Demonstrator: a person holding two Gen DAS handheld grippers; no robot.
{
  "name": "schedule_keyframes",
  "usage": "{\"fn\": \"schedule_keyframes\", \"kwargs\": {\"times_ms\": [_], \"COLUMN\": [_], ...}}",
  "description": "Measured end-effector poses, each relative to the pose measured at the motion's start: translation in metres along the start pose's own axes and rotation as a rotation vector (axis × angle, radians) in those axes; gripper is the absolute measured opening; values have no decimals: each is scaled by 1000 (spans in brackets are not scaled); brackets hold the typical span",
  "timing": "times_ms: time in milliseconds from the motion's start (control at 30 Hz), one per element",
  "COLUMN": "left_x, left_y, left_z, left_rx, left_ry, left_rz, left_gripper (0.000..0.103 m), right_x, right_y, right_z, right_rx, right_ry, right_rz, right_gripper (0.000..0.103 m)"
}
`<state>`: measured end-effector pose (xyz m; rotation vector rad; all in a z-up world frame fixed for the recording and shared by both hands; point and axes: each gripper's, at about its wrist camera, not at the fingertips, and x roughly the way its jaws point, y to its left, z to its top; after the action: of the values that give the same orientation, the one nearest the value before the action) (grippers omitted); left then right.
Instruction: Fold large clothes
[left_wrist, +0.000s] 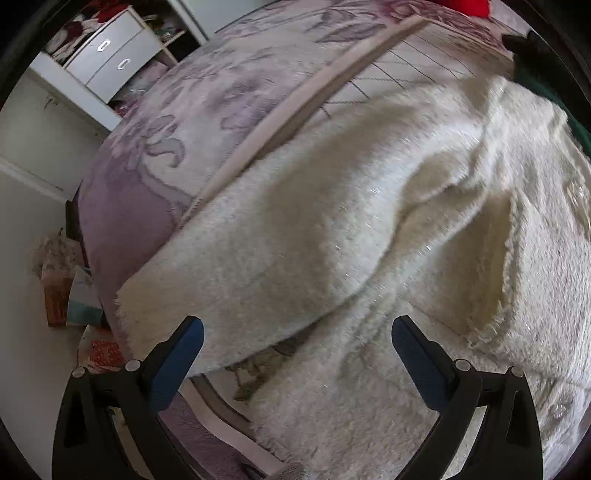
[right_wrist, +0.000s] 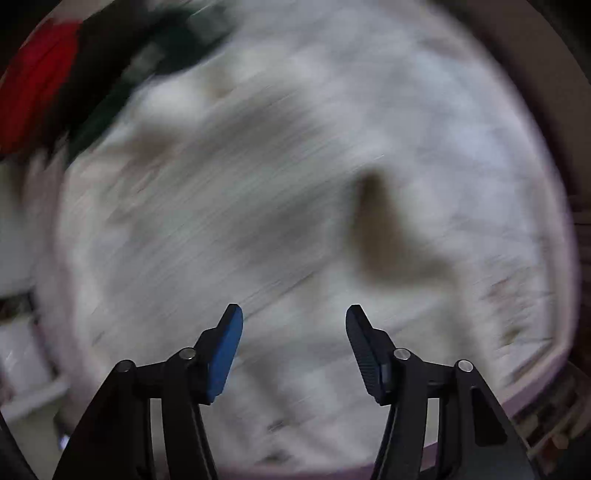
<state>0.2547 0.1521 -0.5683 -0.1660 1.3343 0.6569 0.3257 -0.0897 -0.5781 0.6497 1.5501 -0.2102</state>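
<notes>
Cream fuzzy garment (left_wrist: 369, 229) lies spread over a bed with a purple floral cover (left_wrist: 155, 147), filling centre and right of the left wrist view, one flap folded across. Left claw (left_wrist: 297, 332) at lower centre, spread wide, nothing pinched. Right claw (right_wrist: 294, 314) spread, empty, above blurred cream fabric. White drawer unit (left_wrist: 107, 59) upper left.

A bed fills most of the left wrist view, covered by a lilac spread with a grey floral pattern (left_wrist: 159, 155) and a pale checked sheet (left_wrist: 399, 70) further right. At far left stands a white drawer unit (left_wrist: 110, 62) with two metal handles, open shelves beside it. Pale floor (left_wrist: 26, 314) lies at near left, with a patterned box (left_wrist: 55, 295). Light is soft and even.
</notes>
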Motion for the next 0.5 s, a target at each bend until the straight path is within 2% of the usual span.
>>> {"fn": "schedule_keyframes", "kwargs": {"times_ms": [67,233,267,300,367,400,433,467,500], "left_x": [2,8,11,14,22,24,24,22,21], "left_y": [3,21,28,35,52,62,71,83,91], "left_z": [3,5,5,7,9,8,8,6,5], "left_rx": [2,2,-7,-19,-65,-87,-107,-130,-144], "left_ry": [-13,-48,-41,-29,7,23,31,37,40], "left_rz": [61,145,150,148,118,111,102,92,89], "left_gripper": [103,103,103,103,103,103,103,103,103], "right_x": [29,94,110,121,155,157,151,146,136], "right_y": [39,186,210,219,235,235,235,236,235], "right_z": [-7,-80,-93,-87,-97,-99,-102,-105,-106], "right_rx": [-122,-561,-629,-662,-719,-718,-696,-684,-654], "right_ry": [43,76,83,87,91,63,7,-14,-34], "right_rz": [56,22,-7,-40,-203,-228,-247,-252,-249], "right_gripper": [77,78,78,78,77,72,50,17,16]}}
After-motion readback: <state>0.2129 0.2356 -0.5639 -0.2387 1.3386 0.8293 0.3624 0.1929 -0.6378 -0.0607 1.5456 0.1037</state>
